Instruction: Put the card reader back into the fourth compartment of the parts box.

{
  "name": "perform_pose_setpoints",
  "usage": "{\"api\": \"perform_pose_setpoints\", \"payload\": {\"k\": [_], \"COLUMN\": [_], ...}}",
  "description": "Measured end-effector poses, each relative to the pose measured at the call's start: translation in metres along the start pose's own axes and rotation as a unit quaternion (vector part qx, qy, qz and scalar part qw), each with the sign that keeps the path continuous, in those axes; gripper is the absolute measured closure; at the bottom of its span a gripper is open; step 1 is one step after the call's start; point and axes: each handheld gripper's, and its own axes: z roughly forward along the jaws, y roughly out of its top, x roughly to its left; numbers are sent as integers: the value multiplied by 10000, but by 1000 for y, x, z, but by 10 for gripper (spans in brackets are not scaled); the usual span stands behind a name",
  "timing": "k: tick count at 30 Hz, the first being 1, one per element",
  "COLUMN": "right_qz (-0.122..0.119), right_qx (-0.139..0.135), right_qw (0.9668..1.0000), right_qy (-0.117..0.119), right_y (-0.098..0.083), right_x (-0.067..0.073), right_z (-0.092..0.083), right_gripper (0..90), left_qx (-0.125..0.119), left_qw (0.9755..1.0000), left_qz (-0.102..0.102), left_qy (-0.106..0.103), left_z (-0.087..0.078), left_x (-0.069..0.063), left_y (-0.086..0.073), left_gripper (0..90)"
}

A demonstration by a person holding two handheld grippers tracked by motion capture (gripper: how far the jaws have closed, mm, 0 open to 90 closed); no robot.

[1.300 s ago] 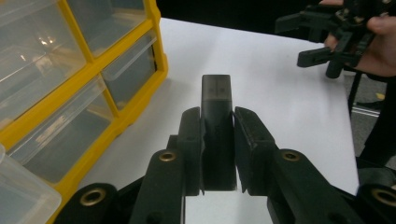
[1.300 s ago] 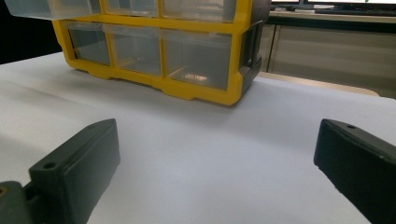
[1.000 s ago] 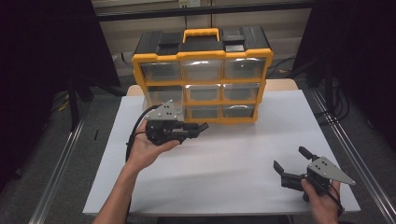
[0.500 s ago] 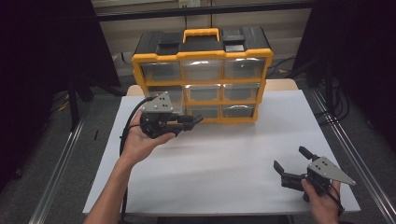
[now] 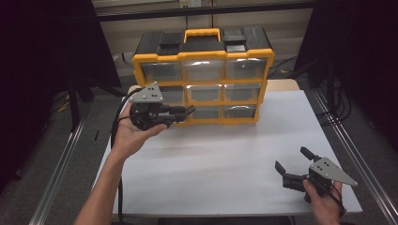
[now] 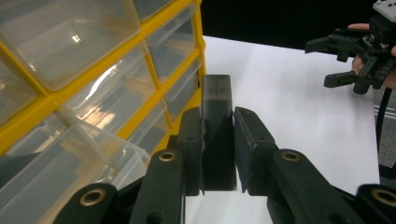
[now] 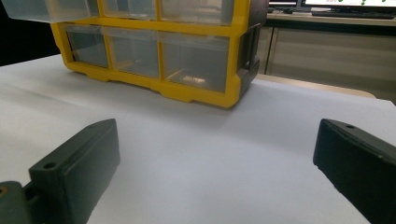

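Drawers (image 6: 98,88) of the yellow box (image 5: 202,77) stood beside the left gripper (image 5: 187,111), clamped on a black block (image 6: 217,126); it had risen. Right gripper (image 5: 293,164) stayed wide apart.

Two black handheld grippers, bare forearms

Left gripper (image 5: 189,110) and right gripper (image 5: 293,160): grey triangular top plates with dark holes, brass-ringed jaw rivets, trailing black cables.

The left tongs (image 5: 187,111) cover part of the organizer's (image 5: 202,47) lower-left drawer (image 5: 171,96). The black block's (image 6: 217,116) lower end is hidden between their pads, and what the drawers hold is too blurred to tell.
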Motion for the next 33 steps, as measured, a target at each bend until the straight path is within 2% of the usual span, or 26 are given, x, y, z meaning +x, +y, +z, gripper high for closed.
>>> {"api": "perform_pose_setpoints", "payload": {"k": [14,23,29,33], "right_qz": [1,5,9,13], "right_qx": [2,-6,-6,-2], "right_qw": [10000,10000,10000,10000], "right_qy": [-9,-4,1,2], "right_y": [0,0,0,0], "right_x": [0,0,0,0], "right_z": [0,0,0,0], "right_gripper": [6,6,6,5], "left_qx": [111,173,284,343], "left_qw": [9998,9993,9988,9983], "left_qz": [-75,11,31,-52], "left_qy": [175,319,402,462], "left_z": [-9,-22,-24,-24], "left_x": [17,24,30,37], "left_y": [8,17,20,20], "left_gripper": [736,736,736,736]}}
